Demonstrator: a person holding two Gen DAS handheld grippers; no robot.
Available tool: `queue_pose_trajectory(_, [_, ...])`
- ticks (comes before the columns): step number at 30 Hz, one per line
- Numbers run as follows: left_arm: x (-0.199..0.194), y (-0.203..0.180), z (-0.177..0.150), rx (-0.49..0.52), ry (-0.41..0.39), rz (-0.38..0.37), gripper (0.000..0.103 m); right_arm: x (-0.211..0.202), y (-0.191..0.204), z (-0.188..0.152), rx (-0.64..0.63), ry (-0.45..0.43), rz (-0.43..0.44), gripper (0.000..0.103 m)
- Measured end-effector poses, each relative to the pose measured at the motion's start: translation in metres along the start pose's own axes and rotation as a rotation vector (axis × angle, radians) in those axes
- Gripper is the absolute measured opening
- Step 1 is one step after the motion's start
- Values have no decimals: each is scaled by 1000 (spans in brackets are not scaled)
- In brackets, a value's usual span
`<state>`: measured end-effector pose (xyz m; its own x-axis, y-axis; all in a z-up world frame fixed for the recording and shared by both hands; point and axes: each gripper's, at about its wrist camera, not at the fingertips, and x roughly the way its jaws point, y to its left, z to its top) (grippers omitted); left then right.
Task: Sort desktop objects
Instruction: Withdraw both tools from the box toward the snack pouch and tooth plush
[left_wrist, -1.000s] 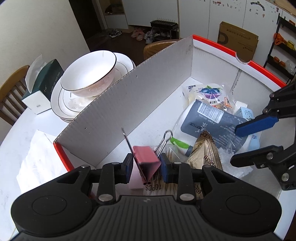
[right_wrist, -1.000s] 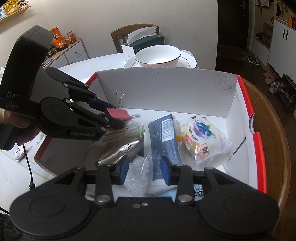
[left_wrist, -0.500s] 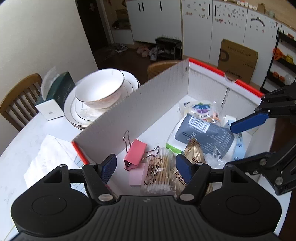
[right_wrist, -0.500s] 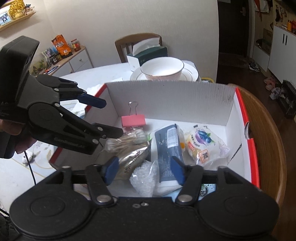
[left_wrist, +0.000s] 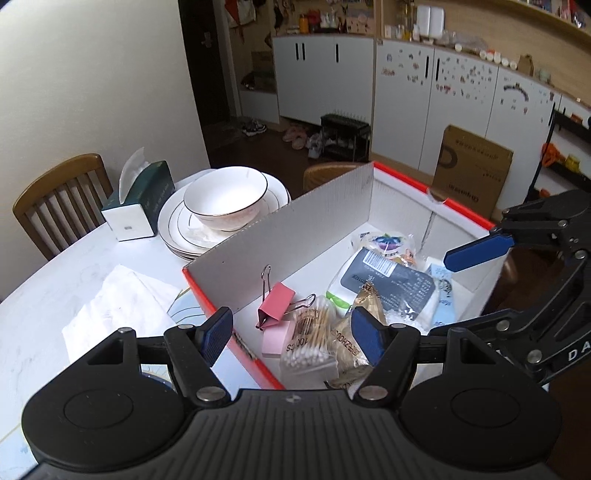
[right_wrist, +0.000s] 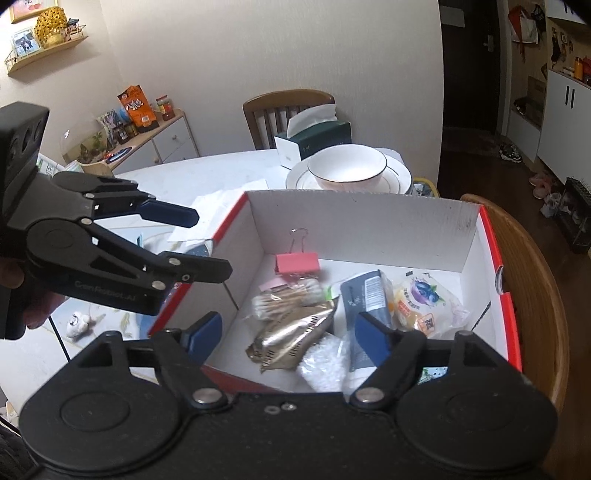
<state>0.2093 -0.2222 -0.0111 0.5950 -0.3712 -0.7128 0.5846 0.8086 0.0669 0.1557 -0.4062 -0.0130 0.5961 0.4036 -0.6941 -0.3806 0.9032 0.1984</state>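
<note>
A dining room with plain cream walls (right_wrist: 258, 44) and a dark wooden floor (left_wrist: 266, 147).
White tall cabinets (left_wrist: 424, 107) stand behind; a brown slatted wooden chair (left_wrist: 59, 199) is at the white table (left_wrist: 44, 295).

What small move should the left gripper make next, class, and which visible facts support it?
Probably lift the left gripper clear of the box and swing toward the table. Its jaws have just been opening and hold nothing; the pink binder clip already lies in the box beside the cotton swabs.
</note>
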Motion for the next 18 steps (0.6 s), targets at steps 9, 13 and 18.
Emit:
queue_pose_trajectory(9, [-44,20,-19,-23,-71,-40,81,-9,43,1,5,-36,-14,90])
queue_pose_trajectory(13, [-63,36,-31,-32,-93,-55,82,-6,71,2,-1,-41,-8,91])
queue_pose_trajectory(18, [-82,64,-49,-50,-107,-57,83,2,108,6,-8,-48,-6,93])
